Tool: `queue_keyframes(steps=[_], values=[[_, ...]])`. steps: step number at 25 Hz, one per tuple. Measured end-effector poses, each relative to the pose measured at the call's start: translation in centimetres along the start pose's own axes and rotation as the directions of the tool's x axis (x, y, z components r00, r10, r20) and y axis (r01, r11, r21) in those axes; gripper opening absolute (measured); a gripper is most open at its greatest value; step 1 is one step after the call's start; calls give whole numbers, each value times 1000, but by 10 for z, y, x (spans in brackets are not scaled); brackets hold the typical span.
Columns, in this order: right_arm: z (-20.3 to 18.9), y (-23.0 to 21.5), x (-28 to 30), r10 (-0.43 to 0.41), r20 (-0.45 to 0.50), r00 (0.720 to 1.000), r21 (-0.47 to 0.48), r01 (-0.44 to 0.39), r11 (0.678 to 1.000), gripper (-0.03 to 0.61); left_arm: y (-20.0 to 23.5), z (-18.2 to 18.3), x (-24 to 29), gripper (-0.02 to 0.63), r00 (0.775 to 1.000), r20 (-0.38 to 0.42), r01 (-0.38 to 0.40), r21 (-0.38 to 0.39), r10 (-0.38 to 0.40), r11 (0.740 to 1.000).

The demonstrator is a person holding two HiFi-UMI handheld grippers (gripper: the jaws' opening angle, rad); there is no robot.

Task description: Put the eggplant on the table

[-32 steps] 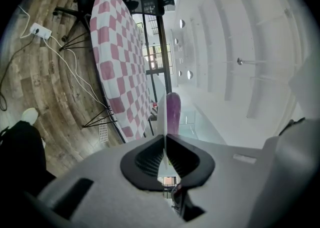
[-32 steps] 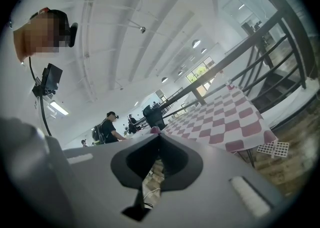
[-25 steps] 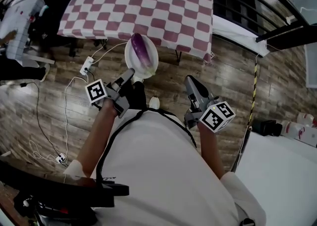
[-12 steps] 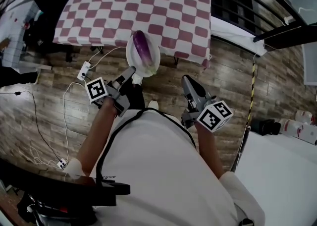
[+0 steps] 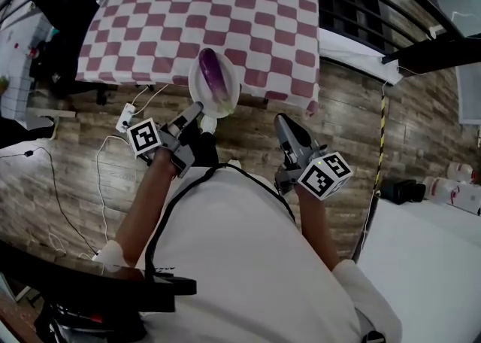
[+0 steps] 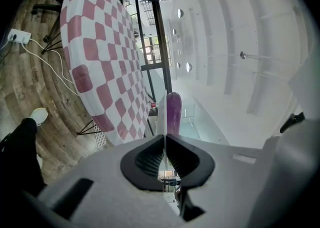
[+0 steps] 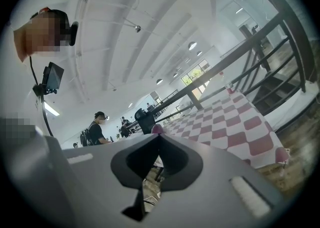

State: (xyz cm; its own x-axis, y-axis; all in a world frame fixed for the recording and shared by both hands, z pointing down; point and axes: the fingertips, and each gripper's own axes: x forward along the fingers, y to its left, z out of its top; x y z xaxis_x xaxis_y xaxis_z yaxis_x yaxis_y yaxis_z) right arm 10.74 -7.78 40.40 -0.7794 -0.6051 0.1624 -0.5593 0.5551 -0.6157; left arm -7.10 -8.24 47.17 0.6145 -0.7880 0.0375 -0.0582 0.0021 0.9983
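The glossy purple eggplant (image 5: 215,73) lies lengthwise straight ahead of the left tool (image 5: 197,113), which pinches the near rim of its round white plate (image 5: 194,86) at the red-checked worktop (image 5: 188,18) edge, while the right tool (image 5: 284,125), shut and empty, hangs short of that edge.

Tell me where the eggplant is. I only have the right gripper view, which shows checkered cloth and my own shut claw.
Observer: The eggplant lies on a white plate, carried by the left claw.
Operator: How is that claw holding it?
Observer: The left gripper view shows its jaws pinched shut on the plate's rim, which sits edge-on between the pads.
Operator: Is the plate at the table?
Observer: In the head view it overlaps the near edge of the checkered table. It looks held in the air, not set down.
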Motion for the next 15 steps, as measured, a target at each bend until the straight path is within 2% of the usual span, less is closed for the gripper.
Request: queue_keyframes(steps=[8, 15], values=[[24, -20, 57, -36, -7, 999, 5, 36, 999, 8, 9, 56, 32, 23, 999, -32, -1, -10, 0, 1000], [50, -31, 110, -79, 20, 997, 6, 79, 997, 8, 27, 104, 66, 23, 992, -127, -14, 0, 14, 1000]])
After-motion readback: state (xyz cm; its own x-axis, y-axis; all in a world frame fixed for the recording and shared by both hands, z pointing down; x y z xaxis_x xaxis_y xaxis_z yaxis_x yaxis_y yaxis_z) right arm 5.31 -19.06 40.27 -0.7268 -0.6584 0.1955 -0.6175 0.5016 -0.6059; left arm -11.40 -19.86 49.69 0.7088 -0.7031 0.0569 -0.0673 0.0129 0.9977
